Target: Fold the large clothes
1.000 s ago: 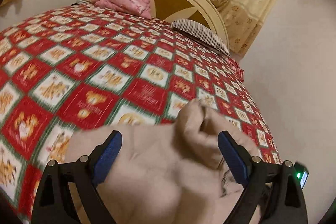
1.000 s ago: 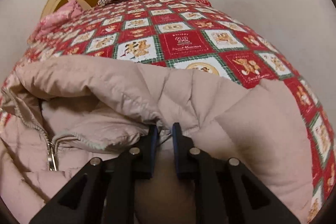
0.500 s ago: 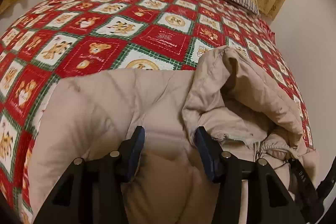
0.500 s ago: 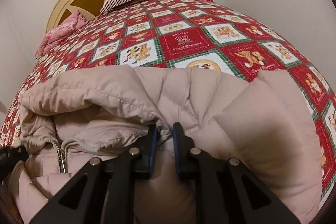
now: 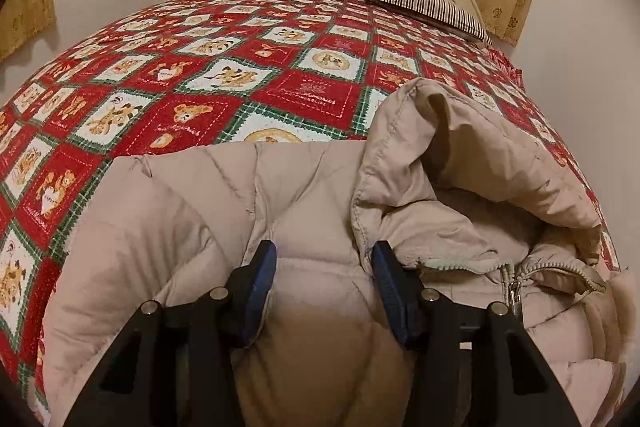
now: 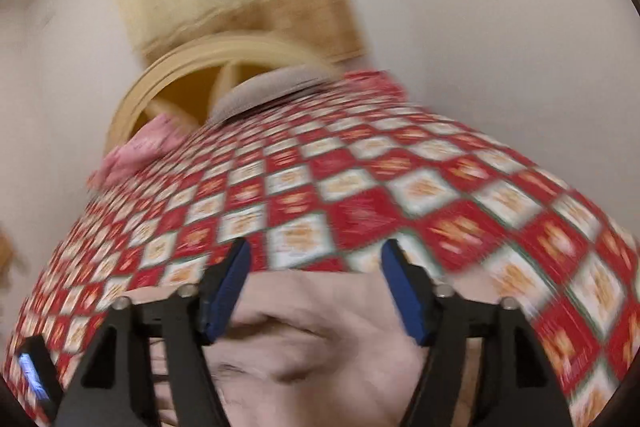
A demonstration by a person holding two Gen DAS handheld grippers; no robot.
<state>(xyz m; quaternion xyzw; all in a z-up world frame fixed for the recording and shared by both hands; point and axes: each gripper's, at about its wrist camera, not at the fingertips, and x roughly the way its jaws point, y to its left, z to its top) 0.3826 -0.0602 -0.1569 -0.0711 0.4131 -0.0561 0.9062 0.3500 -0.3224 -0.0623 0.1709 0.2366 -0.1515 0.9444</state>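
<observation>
Now the left gripper (image 5: pixel 323 277) squeezes the puffy coat (image 5: pixel 460 187); the right gripper (image 6: pixel 314 287) has just let go, so the fold may flop open.

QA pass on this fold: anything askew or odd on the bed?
Yes: the beige puffer jacket is unevenly folded. Its hood stands bunched and gaping on the right, zipper partly open. The quilt looks flat and undisturbed.

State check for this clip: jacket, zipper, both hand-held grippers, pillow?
Jacket: lying on the bedspread, partly folded, collar open.
Zipper: undone at the top.
Left hand-held gripper: closed on a jacket fold.
Right hand-held gripper: just opened, nothing between its pads, above the jacket.
Striped pillow: flat by the headboard.
</observation>
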